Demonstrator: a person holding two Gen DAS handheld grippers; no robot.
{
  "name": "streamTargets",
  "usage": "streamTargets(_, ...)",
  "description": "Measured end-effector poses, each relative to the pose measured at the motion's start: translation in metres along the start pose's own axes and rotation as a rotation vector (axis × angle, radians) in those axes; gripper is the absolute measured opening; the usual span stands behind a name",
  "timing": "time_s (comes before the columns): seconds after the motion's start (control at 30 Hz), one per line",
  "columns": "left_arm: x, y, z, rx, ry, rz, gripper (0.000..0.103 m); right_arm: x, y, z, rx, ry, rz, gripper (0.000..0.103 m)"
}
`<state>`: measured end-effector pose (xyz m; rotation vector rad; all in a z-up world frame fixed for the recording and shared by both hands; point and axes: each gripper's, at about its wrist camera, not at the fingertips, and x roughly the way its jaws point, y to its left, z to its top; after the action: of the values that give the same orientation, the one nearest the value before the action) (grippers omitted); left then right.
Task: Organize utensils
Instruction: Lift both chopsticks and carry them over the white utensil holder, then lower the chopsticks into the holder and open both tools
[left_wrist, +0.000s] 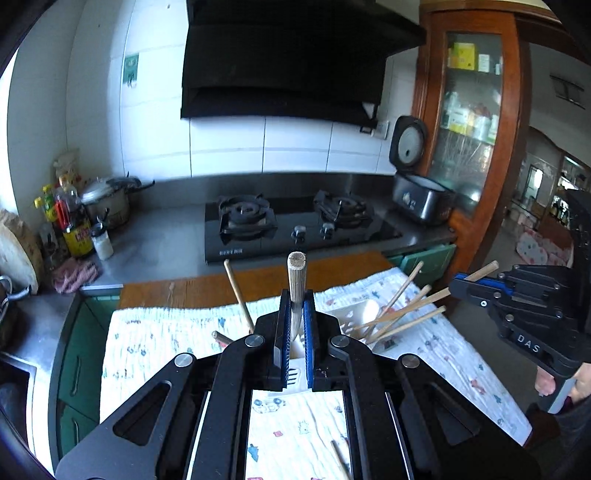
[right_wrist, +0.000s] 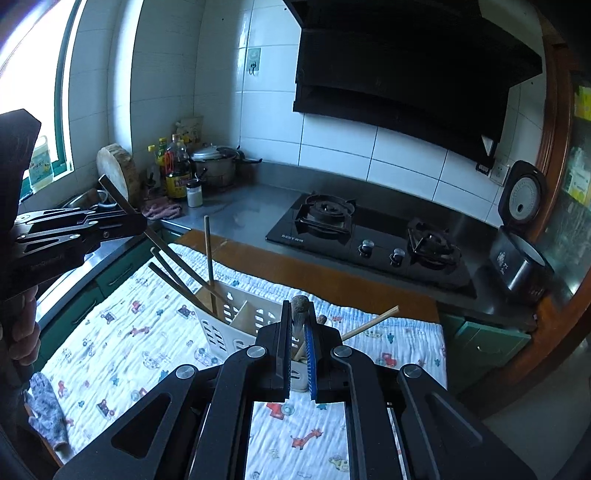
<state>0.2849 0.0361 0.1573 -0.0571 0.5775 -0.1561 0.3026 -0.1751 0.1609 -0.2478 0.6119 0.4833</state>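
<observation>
The left hand-held gripper (left_wrist: 296, 325) is clenched on a pale wooden-handled utensil (left_wrist: 296, 277), whose round handle end stands up between the blue-lined jaws; its lower end goes down toward the white utensil holder (left_wrist: 354, 314) just below. In the right wrist view this same left hand-held gripper (right_wrist: 138, 221) appears at the left edge, with a thin stick running through its tip.

The right hand-held gripper (right_wrist: 298, 328) is clenched on a dark-tipped wooden handle (right_wrist: 299, 304), held upright over the near compartment of the utensil holder (right_wrist: 236, 325). Seen from the left wrist camera, the right hand-held gripper (left_wrist: 458, 284) grips a wooden stick that pokes out past its tip.

The utensil holder is a white slotted box with a divider, standing on a printed cloth (right_wrist: 129, 332) that covers the surface (left_wrist: 192, 288). Several chopsticks (left_wrist: 406, 310) lean out of it at a slant; one more chopstick (right_wrist: 369, 323) lies angled at its far side. A grey glove (right_wrist: 46, 413) lies on the cloth's near left corner.

Beyond the surface sit a two-burner gas stove (left_wrist: 295, 225), a range hood (left_wrist: 288, 59) above it, an open rice cooker (left_wrist: 417, 184) to the right, and a pressure cooker (left_wrist: 107, 199) with bottles (left_wrist: 70, 218) to the left.
</observation>
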Motion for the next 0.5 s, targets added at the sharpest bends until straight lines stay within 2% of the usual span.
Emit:
streamTargets(0.33, 0.049, 0.019, -0.012, -0.049, 0.133, -0.010, 0.005, 0.040, -0.003, -0.001, -0.008, 0.093, -0.006, 0.007)
streamTargets(0.5, 0.067, 0.023, -0.015, -0.060, 0.174, -0.007, 0.005, 0.054, -0.003, -0.001, -0.003, 0.126, -0.016, 0.007)
